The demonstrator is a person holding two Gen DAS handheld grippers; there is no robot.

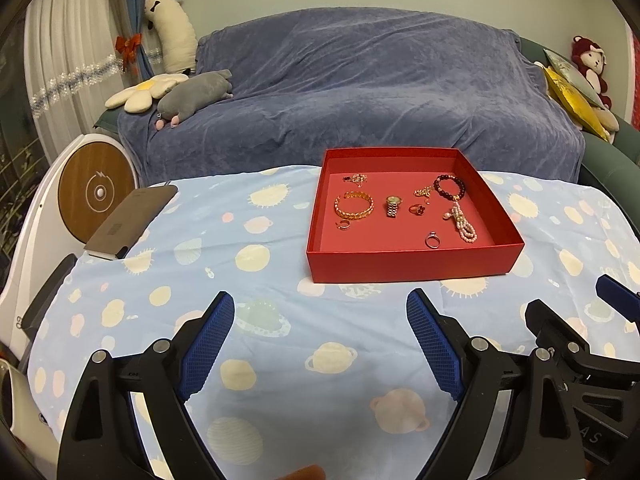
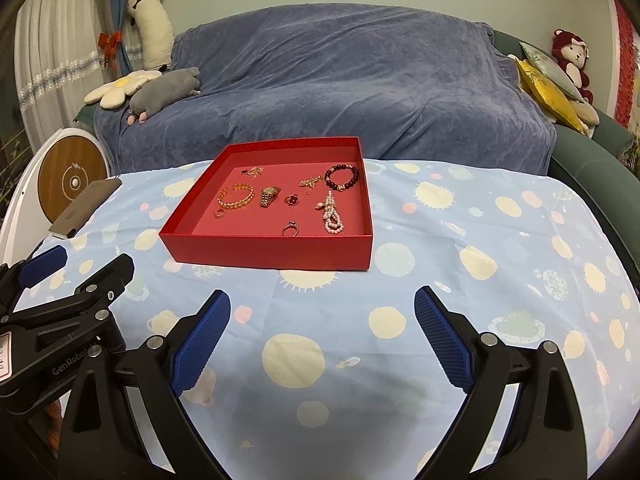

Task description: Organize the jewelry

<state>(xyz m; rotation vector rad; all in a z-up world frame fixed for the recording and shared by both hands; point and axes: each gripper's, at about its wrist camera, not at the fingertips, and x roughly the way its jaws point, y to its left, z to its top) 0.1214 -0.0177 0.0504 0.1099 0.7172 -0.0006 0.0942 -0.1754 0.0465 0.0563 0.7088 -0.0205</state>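
All the jewelry (image 1: 394, 206) lies in the red box (image 1: 412, 266) (looks done); your left tongs (image 1: 320, 340) and right tongs (image 2: 322, 334) are wide apart, holding nothing.

tabletop (image 1: 280, 360) under a light blue cloth (image 2: 460, 240) printed with planets and suns. dark flat case with a barcode label (image 1: 130, 218) at the cloth's left edge, partly overhanging. round wooden disc in a white frame (image 1: 96, 192) just left of it. behind: sofa under a blue-grey throw (image 1: 360, 92). on its left end, a flower cushion (image 1: 146, 90) touching a grey plush (image 1: 196, 94), tall white plush (image 1: 170, 28) upright behind them. right end: gold cushion (image 2: 546, 94), red monkey plush (image 2: 570, 60). white curtain (image 1: 68, 60) far left, red bow (image 1: 128, 46) on the blue drape.
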